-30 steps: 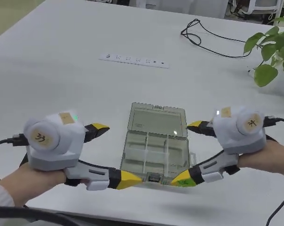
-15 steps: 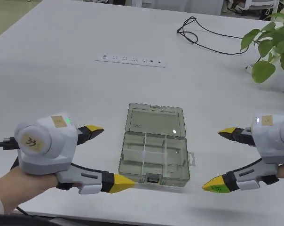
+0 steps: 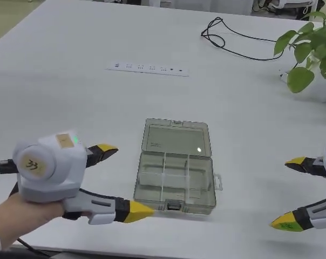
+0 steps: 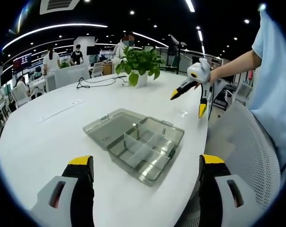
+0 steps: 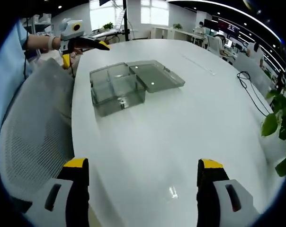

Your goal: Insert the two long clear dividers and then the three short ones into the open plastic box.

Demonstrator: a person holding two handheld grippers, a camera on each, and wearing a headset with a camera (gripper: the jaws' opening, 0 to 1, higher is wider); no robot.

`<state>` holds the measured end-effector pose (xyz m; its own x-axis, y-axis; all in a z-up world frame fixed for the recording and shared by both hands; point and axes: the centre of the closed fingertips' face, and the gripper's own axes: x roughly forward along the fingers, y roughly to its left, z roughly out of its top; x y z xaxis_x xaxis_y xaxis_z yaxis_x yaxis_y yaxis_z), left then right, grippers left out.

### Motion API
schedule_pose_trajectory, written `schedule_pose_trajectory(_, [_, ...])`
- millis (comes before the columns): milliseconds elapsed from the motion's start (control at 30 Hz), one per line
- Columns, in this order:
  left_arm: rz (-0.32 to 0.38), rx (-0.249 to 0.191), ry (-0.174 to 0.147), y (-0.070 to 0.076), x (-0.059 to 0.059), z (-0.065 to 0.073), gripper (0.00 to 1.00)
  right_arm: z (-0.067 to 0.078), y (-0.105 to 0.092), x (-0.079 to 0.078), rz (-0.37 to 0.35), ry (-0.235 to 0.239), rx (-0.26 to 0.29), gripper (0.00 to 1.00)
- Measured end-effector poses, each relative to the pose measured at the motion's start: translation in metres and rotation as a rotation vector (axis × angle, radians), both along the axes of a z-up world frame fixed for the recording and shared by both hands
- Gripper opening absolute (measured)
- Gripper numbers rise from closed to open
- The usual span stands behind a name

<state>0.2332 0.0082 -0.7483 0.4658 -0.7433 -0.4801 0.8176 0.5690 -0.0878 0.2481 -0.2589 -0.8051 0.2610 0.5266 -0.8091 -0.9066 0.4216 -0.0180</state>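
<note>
Left gripper (image 3: 129, 178) and right gripper (image 3: 286, 191) hung wide-jawed and empty, flanking the plastic box (image 3: 176, 140), dividers (image 3: 163, 177) apparently seated, so only a check seemed left.

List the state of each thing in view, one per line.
plastic box: open, lid folded back flat on the table.
dividers: standing inside the box.
left tool: open, empty, beside the box.
right tool: open, empty, well clear of the box.
black cable: lying loose.
</note>
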Motion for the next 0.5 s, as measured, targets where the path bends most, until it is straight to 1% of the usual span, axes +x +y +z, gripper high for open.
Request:
schedule_pose_trajectory(100, [0.003, 0.001, 0.005, 0.0, -0.001, 0.0, 0.94, -0.006, -0.008, -0.001, -0.018, 0.022, -0.003, 0.94])
schedule_pose_trajectory(133, [0.004, 0.001, 0.006, -0.001, -0.001, 0.0, 0.94, -0.01, -0.013, -0.002, -0.016, 0.029, -0.025, 0.93])
schedule_pose_trajectory(167, [0.006, -0.001, 0.005, -0.001, -0.001, 0.0, 0.94, -0.012, -0.016, -0.002, -0.012, 0.032, -0.035, 0.92])
schedule_pose_trajectory(200, [0.007, -0.003, 0.004, -0.001, -0.001, 0.001, 0.94, -0.015, -0.02, -0.004, -0.008, 0.045, -0.047, 0.91])
schedule_pose_trajectory(300, [0.012, -0.005, 0.001, 0.0, 0.0, 0.001, 0.94, -0.02, -0.027, -0.005, 0.023, 0.056, -0.088, 0.88])
schedule_pose_trajectory(367, [0.014, -0.004, 0.004, 0.0, 0.0, 0.001, 0.94, -0.023, -0.033, -0.003, 0.035, 0.058, -0.124, 0.86])
schedule_pose_trajectory(400, [0.014, -0.002, 0.004, 0.0, -0.001, 0.0, 0.93, -0.025, -0.038, -0.001, 0.047, 0.058, -0.159, 0.85])
schedule_pose_trajectory(467, [0.016, -0.003, 0.005, 0.001, -0.001, 0.0, 0.93, -0.026, -0.039, 0.001, 0.056, 0.067, -0.159, 0.78])
schedule_pose_trajectory(500, [0.018, -0.004, 0.005, 0.001, -0.001, 0.0, 0.93, -0.027, -0.041, 0.001, 0.06, 0.085, -0.17, 0.74])
